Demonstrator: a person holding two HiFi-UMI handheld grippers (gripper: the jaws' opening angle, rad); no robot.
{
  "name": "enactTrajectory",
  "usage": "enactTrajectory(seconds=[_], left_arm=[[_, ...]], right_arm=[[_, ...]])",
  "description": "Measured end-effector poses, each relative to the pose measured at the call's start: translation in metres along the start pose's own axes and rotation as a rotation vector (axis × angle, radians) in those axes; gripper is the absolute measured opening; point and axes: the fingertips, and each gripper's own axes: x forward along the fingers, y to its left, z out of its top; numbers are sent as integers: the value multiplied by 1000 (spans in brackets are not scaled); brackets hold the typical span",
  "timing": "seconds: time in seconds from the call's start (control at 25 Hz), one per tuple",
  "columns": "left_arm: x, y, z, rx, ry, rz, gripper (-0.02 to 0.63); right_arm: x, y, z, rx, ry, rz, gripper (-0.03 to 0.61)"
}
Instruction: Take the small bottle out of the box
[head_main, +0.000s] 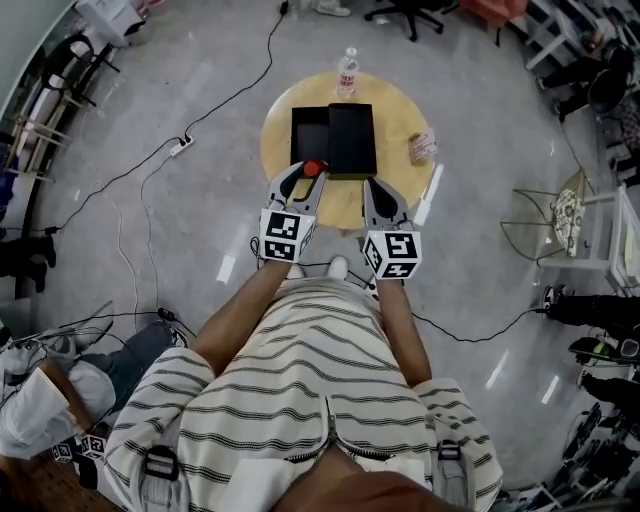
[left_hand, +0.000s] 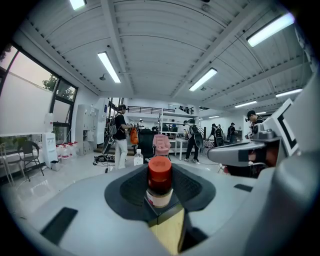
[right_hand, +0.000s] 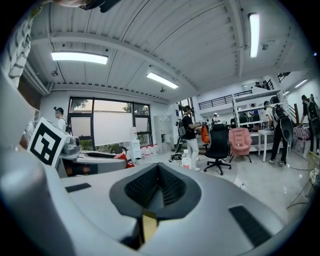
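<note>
The small bottle (head_main: 314, 168) has a red cap and a pale label. My left gripper (head_main: 311, 173) is shut on it at the front left corner of the black box (head_main: 335, 135). In the left gripper view the bottle (left_hand: 159, 181) stands upright between the dark pads of the left gripper (left_hand: 160, 172), just above a black corner of the box (left_hand: 166, 213). My right gripper (head_main: 371, 184) is at the box's front right corner. In the right gripper view the right gripper (right_hand: 157, 187) is closed, with a dark edge of the box (right_hand: 149, 201) wedged between its pads.
The box lies open on a small round wooden table (head_main: 402, 115). A clear water bottle (head_main: 347, 72) stands at the table's far edge and a small packet (head_main: 423, 147) at its right. Cables cross the floor, and a wire-frame stand (head_main: 560, 225) is off to the right.
</note>
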Motion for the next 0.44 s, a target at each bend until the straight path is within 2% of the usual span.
enactTrajectory(seconds=[0.44], left_arm=[[4,1,2,-3,-5,3,149]], right_arm=[[4,-4,2,-4,-1,-2,11]])
